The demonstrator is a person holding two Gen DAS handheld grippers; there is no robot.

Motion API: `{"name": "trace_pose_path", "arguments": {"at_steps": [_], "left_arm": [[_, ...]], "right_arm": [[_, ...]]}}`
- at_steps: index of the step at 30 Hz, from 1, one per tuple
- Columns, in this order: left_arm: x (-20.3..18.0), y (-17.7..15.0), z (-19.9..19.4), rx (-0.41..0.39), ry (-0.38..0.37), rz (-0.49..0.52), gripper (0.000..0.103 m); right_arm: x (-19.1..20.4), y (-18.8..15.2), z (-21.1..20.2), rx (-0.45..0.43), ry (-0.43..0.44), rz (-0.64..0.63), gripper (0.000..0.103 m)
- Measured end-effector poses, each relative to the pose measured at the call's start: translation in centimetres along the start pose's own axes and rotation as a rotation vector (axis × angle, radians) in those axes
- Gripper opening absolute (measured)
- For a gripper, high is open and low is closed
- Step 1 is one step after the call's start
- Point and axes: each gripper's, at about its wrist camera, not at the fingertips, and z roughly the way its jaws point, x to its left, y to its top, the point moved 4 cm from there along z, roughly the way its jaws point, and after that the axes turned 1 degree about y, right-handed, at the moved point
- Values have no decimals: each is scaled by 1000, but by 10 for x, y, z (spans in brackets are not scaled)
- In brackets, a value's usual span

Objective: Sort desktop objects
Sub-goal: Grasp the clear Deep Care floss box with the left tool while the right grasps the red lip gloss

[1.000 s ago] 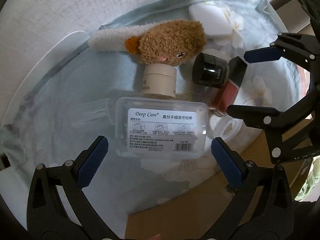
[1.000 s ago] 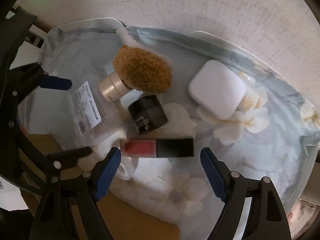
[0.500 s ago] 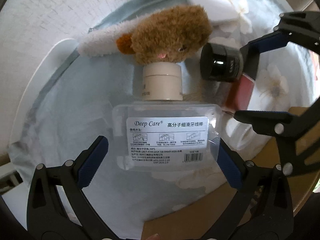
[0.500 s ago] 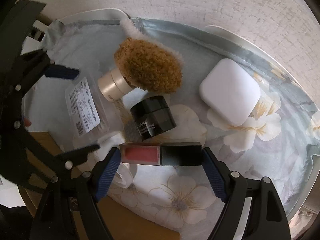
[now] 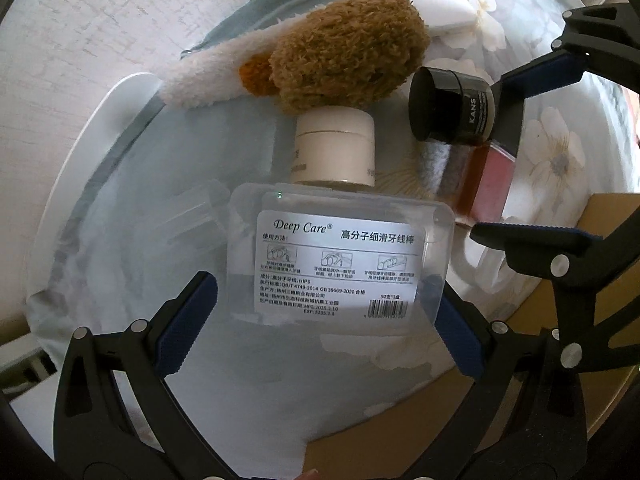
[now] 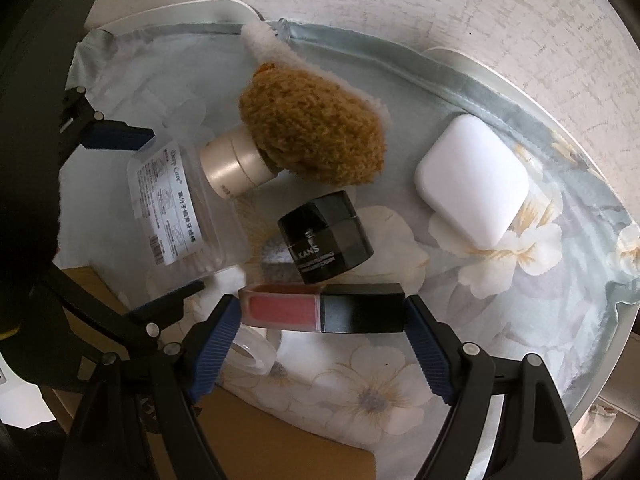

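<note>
A clear floss-pick box (image 5: pixel 340 264) with a white label lies flat on the floral cloth, between the fingers of my left gripper (image 5: pixel 320 328). Those jaws are wide apart and the left pad stands off the box. A lip gloss tube (image 6: pixel 320 314), red with a black cap, lies crosswise between the fingertips of my right gripper (image 6: pixel 322 320). Its jaws are spread just wider than the tube. The left wrist view shows the right gripper (image 5: pixel 536 156) straddling the tube (image 5: pixel 492 184). The right wrist view shows the left gripper (image 6: pixel 146 216) over the box (image 6: pixel 172 208).
A brown and white plush toy (image 6: pixel 316 132) rests on a cream jar (image 6: pixel 236 168). A black jar (image 6: pixel 326 236) lies beside the tube and a white case (image 6: pixel 472 188) sits to the right. A clear tape roll (image 6: pixel 252 350) and brown cardboard (image 6: pixel 280 440) lie near the white tray rim (image 6: pixel 520 92).
Both grippers have come closer to the cloth. The box has slid in between the left fingers and the tube in between the right fingertips. Neither jaw width has changed.
</note>
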Motion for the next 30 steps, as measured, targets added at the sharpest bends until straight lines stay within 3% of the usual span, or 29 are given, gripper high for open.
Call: {"name": "trace_pose_path", "arguments": {"at_steps": [10, 17, 22, 25, 30], "left_arm": [[3, -15, -5, 4, 16, 37, 102], [4, -20, -9, -2, -1, 40, 98], [2, -23, -19, -27, -30, 51, 88], [2, -23, -24, -45, -12, 65, 88], [2, -28, -36, -67, -22, 70, 88]], "right_arm": [[18, -15, 1, -33, -22, -29, 91], [23, -27, 16, 33, -50, -22, 91], [28, -32, 12, -12, -63, -43, 90], [32, -37, 10, -24, -40, -39, 81], [35, -50, 9, -24, -31, -33, 81]]}}
